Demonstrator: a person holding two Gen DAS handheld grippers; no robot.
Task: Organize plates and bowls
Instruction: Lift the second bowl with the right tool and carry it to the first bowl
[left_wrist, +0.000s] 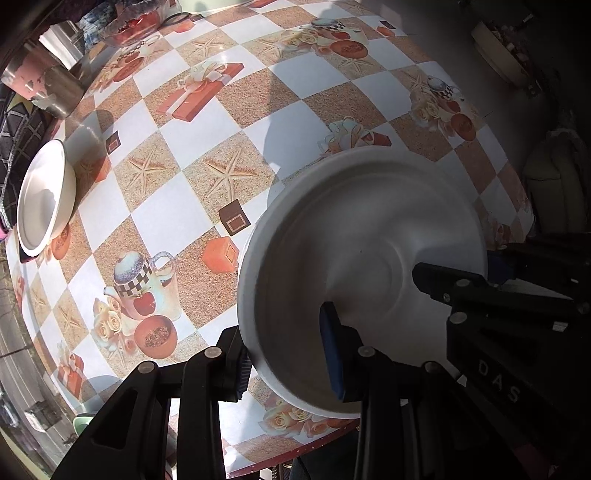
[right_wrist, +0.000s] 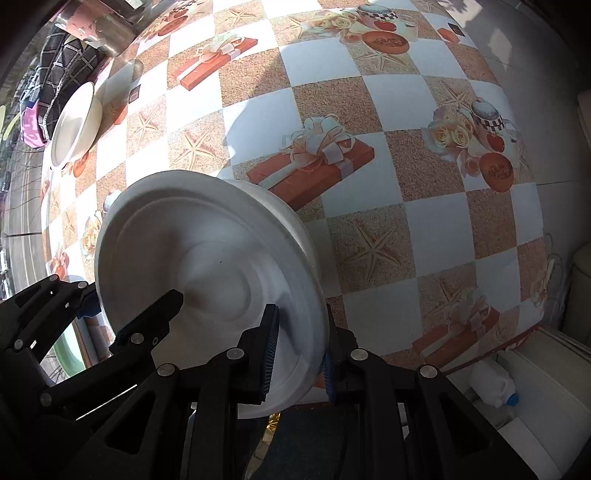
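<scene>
A large white bowl is held above the near edge of the patterned table. My left gripper is shut on its near-left rim, one blue pad inside, one outside. My right gripper is shut on the opposite rim of the same bowl. Each gripper shows in the other's view, at the bowl's far side. A second white bowl rests at the table's far left edge; it also shows in the right wrist view.
A metal pot stands at the back left near a glass dish with red contents. A dark checked cloth lies beyond the left edge. A white jug stands on the floor to the right.
</scene>
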